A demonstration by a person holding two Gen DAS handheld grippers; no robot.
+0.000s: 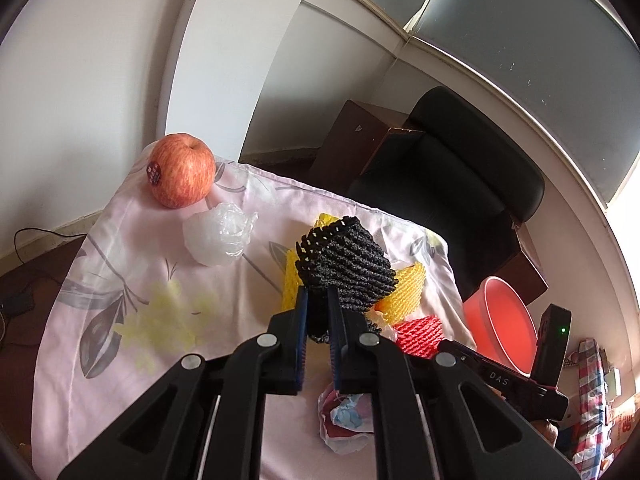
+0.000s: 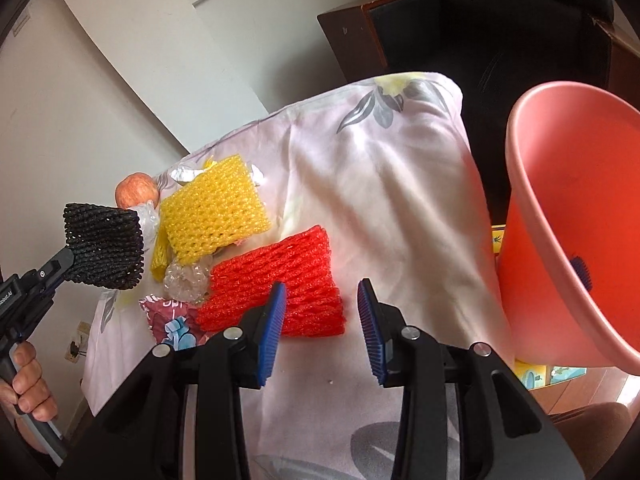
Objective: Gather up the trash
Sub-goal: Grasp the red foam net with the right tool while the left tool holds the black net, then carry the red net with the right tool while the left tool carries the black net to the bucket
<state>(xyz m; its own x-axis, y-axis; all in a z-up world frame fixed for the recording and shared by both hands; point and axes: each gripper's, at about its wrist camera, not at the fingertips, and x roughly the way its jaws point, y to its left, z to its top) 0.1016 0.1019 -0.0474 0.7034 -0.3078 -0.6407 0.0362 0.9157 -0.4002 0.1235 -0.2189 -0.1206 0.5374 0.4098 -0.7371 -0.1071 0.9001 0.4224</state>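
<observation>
So far little is collected: the left gripper (image 1: 318, 312) is clamped on the black foam net (image 1: 346, 268), lifted clear of the cloth-covered table (image 2: 400, 200); the right gripper (image 2: 322, 312) stands open and empty, near the red foam net (image 2: 276, 284). Left on the cloth are the yellow foam net (image 2: 214, 208), clear plastic wrap (image 1: 220, 238) and a crumpled wrapper (image 1: 346, 420); the orange bucket (image 2: 560, 208) waits at the right edge, seemingly empty.
</observation>
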